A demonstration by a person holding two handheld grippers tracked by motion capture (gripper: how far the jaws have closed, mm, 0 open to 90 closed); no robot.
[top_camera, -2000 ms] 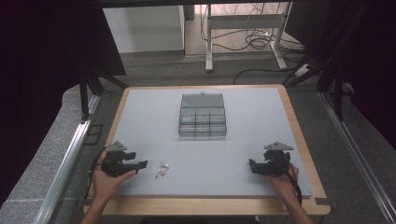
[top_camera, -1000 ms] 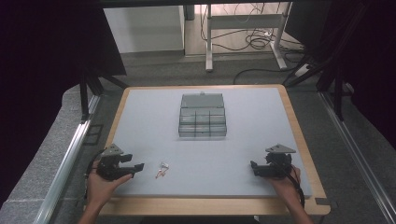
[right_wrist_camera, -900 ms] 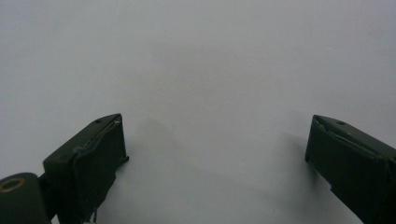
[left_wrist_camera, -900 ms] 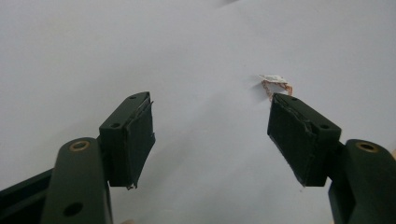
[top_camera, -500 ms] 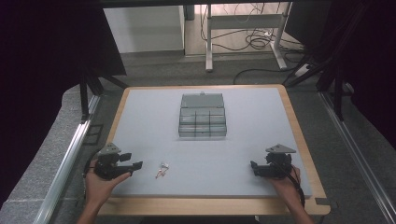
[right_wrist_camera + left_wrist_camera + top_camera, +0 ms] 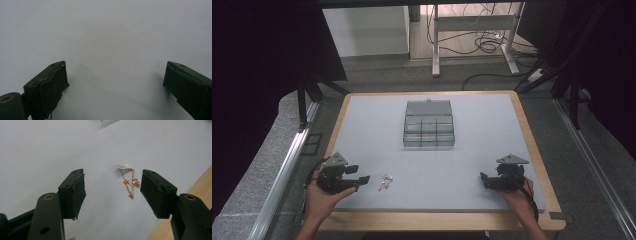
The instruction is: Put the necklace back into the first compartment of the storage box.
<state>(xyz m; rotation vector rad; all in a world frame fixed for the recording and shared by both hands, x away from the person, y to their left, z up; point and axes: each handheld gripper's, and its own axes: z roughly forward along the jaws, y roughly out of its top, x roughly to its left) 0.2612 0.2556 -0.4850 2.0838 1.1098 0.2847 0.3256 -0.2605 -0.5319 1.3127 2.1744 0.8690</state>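
Note:
A thin rose-gold chain (image 6: 128, 182) with a small white tag lies on the grey mat near the table's front left; it also shows as a small chain (image 6: 385, 182) in the high view. My left gripper (image 6: 362, 181) hovers just left of it, pointing at it. In the left gripper view, the left gripper (image 6: 112, 185) is open; its jaws have just been closing a little, with nothing between them and the chain lying beyond the tips. My right gripper (image 6: 484, 181) rests at the front right. In its own view the right gripper (image 6: 116, 75) stands open over bare mat.
A clear plastic compartment box (image 6: 428, 125) with its lid up sits at the middle of the mat (image 6: 472, 150). A wooden rim (image 6: 437, 221) frames the table. Metal rails and dark stands flank both sides.
My left gripper has drifted slightly to the left and lifted a little off the mat. The right gripper and the chain have stayed put.

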